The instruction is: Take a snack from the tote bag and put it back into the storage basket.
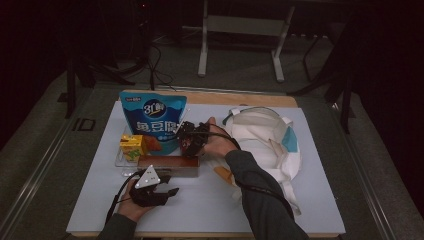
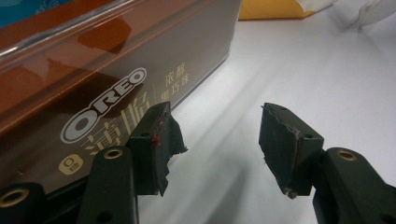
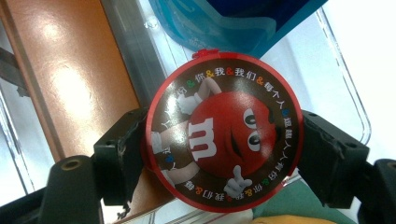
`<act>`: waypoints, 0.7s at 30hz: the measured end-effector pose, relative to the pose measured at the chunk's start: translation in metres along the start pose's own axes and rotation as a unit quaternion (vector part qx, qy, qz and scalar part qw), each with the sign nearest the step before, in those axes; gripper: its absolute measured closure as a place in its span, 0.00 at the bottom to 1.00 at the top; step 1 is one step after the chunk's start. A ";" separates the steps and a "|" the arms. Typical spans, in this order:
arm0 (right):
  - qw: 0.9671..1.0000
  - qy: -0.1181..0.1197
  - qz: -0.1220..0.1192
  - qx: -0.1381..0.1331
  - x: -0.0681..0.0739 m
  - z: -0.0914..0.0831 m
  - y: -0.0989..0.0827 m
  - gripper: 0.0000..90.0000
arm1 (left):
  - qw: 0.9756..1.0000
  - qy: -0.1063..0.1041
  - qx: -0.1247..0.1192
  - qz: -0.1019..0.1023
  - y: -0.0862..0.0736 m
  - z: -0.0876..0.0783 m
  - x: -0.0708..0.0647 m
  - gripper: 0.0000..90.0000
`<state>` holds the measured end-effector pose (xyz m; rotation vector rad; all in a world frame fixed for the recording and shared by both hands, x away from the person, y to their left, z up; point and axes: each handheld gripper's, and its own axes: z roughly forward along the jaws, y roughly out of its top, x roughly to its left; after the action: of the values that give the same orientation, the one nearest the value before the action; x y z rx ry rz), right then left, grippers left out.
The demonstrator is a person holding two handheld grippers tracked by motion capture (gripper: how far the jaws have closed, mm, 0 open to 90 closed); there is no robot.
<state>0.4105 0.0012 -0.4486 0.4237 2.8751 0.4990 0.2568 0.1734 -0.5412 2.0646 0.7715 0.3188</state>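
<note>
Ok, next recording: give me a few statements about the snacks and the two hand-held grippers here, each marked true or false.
1. The right hand-held gripper is closed on a round brown M&M's container with a red rim. True.
2. The left hand-held gripper is clamped on the long brown Oreo box. False: its jaws stand open over the white table top, with the box beside one jaw.
3. A tall blue snack bag stands upright behind the Oreo box. True.
4. The white cloth bag lies at the left of the high view. False: it lies at the right, beyond the right forearm.
5. A small yellow drink carton sits beside the blue bag. True.
</note>
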 end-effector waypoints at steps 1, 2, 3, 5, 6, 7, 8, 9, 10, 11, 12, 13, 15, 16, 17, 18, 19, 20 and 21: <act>1.000 0.001 -0.001 -0.002 0.000 0.000 0.000 0.26 | 1.000 0.000 0.000 0.000 0.000 0.000 0.000 0.50; 1.000 0.000 0.000 -0.003 -0.001 0.000 0.000 0.26 | 1.000 0.000 0.000 0.001 0.000 0.000 0.000 0.50; 1.000 0.000 0.000 -0.004 -0.001 0.001 0.000 0.26 | 1.000 0.000 0.000 0.001 0.000 0.000 0.000 0.50; 1.000 -0.001 0.000 -0.004 -0.001 0.001 0.000 0.26 | 1.000 -0.001 0.000 0.001 0.000 0.000 0.000 0.50; 1.000 -0.001 0.001 -0.003 0.000 0.000 0.000 0.26 | 1.000 -0.001 0.000 0.001 0.000 0.000 0.000 0.50; 1.000 -0.001 0.000 -0.003 0.000 0.000 0.000 0.23 | 1.000 -0.001 0.000 0.000 0.000 0.000 0.000 0.50; 1.000 -0.003 0.003 -0.005 0.000 -0.001 0.001 0.22 | 1.000 -0.001 -0.001 0.000 0.000 0.000 0.000 0.50; 1.000 0.001 0.007 -0.008 -0.001 -0.003 0.001 0.23 | 1.000 -0.001 0.000 0.000 0.000 0.000 0.000 0.50; 1.000 0.005 0.004 -0.012 -0.001 -0.005 0.002 0.23 | 1.000 -0.001 0.000 -0.001 0.000 0.000 0.000 0.50; 1.000 0.001 0.003 -0.010 0.000 -0.007 0.002 0.23 | 1.000 -0.001 0.000 0.000 0.000 0.000 0.000 0.50; 1.000 0.000 0.002 -0.009 0.000 -0.008 0.002 0.23 | 1.000 -0.001 0.000 0.000 0.000 0.000 0.000 0.50; 1.000 0.000 0.003 -0.008 0.000 -0.009 0.002 0.23 | 1.000 -0.001 0.000 0.000 0.000 0.000 0.000 0.50; 1.000 -0.003 0.002 -0.012 -0.001 -0.010 0.001 0.24 | 1.000 -0.001 0.000 -0.001 0.000 0.000 0.000 0.50; 1.000 -0.001 0.003 -0.013 -0.002 -0.011 0.000 0.24 | 1.000 -0.001 0.000 -0.001 0.000 0.000 0.000 0.50; 1.000 -0.004 0.003 -0.015 -0.002 -0.011 0.000 0.24 | 1.000 -0.001 0.001 -0.001 0.000 0.000 0.000 0.50; 1.000 -0.004 0.002 -0.017 -0.003 -0.012 -0.001 0.24 | 1.000 -0.001 0.000 -0.002 0.000 0.000 0.000 0.50; 1.000 -0.002 0.003 -0.017 -0.003 -0.013 -0.001 0.24 | 1.000 -0.001 0.000 -0.002 0.000 0.000 0.000 0.50; 1.000 -0.004 0.004 -0.018 -0.003 -0.014 -0.002 0.25 | 1.000 -0.001 0.000 -0.002 0.000 0.000 0.000 0.50; 1.000 -0.005 0.003 -0.020 -0.004 -0.015 -0.002 0.25 | 1.000 -0.001 0.000 -0.002 0.000 0.000 0.000 0.50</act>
<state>0.4099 -0.0065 -0.4345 0.4281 2.8500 0.5539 0.2568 0.1735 -0.5412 2.0629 0.7736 0.3157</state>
